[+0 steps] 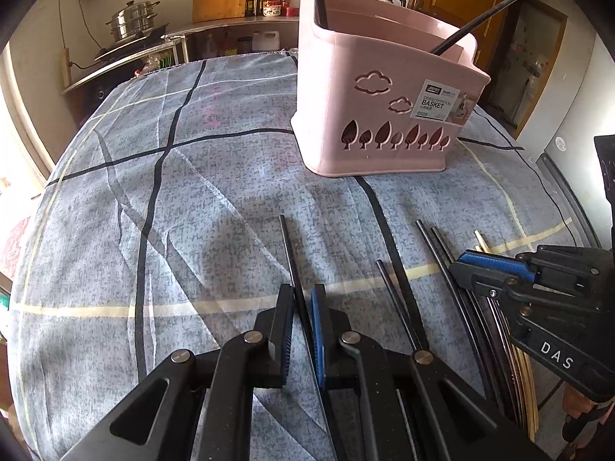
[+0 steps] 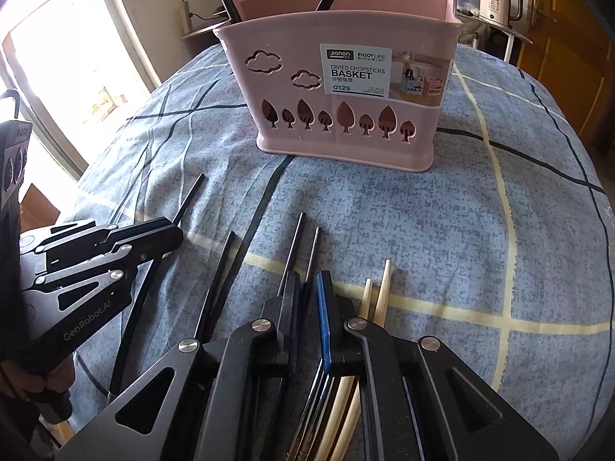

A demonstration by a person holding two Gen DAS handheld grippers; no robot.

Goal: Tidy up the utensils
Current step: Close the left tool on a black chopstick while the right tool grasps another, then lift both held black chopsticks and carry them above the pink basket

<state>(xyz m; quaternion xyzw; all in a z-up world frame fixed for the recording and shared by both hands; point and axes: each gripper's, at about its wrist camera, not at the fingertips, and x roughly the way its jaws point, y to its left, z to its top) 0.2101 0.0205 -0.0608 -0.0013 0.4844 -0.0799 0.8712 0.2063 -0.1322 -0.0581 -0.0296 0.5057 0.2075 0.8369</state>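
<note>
A pink divided chopstick basket (image 1: 384, 115) (image 2: 346, 96) stands on the blue checked cloth with two black chopsticks (image 1: 476, 23) leaning in it. My left gripper (image 1: 301, 292) is shut on a black chopstick (image 1: 288, 246) low over the cloth; it shows at the left in the right wrist view (image 2: 169, 230). My right gripper (image 2: 307, 280) is nearly shut around a black chopstick (image 2: 313, 246), just over a pile of black and pale wooden chopsticks (image 2: 384, 280) on the cloth. It shows at the right in the left wrist view (image 1: 472, 265).
More black chopsticks (image 1: 426, 238) lie between the grippers. The cloth (image 1: 192, 192) covers a round table. A counter with a steel pot (image 1: 132, 19) and bottles stands behind; a kettle (image 2: 499, 0) is at the far right.
</note>
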